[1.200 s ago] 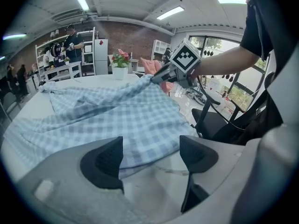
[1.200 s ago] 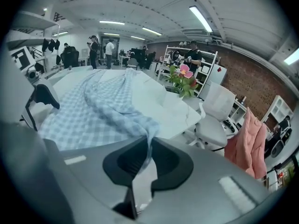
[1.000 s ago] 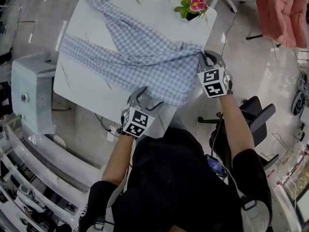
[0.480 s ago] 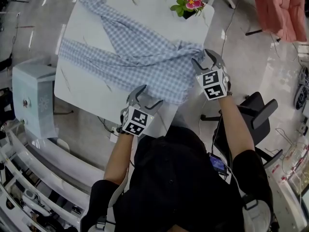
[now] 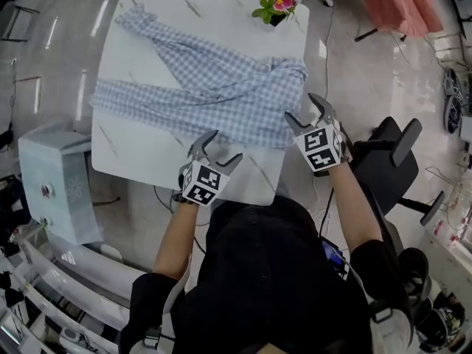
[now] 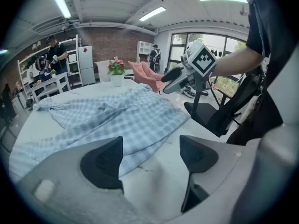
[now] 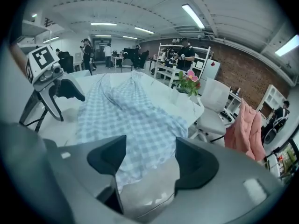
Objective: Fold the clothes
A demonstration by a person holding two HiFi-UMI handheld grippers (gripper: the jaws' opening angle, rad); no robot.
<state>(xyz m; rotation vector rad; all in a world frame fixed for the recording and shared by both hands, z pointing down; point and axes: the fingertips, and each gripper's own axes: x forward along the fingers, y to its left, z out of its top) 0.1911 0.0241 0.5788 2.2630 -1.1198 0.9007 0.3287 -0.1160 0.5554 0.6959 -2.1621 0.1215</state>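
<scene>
Checked garment [image 5: 214, 94]: spread loose and rumpled over the desk [image 5: 147, 164]. One long part runs to the far left corner and another toward the left edge. The wide bunched end lies at the right edge, not far from the flower pot [image 5: 273, 6]. Held by neither gripper.
Step in hand: judged as a pause between grips, with no hold on the cloth at present and the next one not yet taken. Folding looks to be at an early stage, most of the cloth lying in one untidy layer.
Left gripper [image 5: 225, 146]: over the near edge of the desk, just short of the garment's near hem. Jaws wide apart, only bare desk between them, pads touching nothing.
Right gripper [image 5: 302, 108]: at the desk's right edge, just off the garment's near right corner. Jaws just been opening and now well apart. Cloth visible beyond the gap, but nothing pinched and the pads clear of it.
Next move: probably calls for choosing two fresh points along the near hem or the right end, clamping each on the cloth, then lifting and carrying one part over another.
Risk: slack cloth sliding off the right edge of the desk, or a pinch taking only a wrinkle.
</scene>
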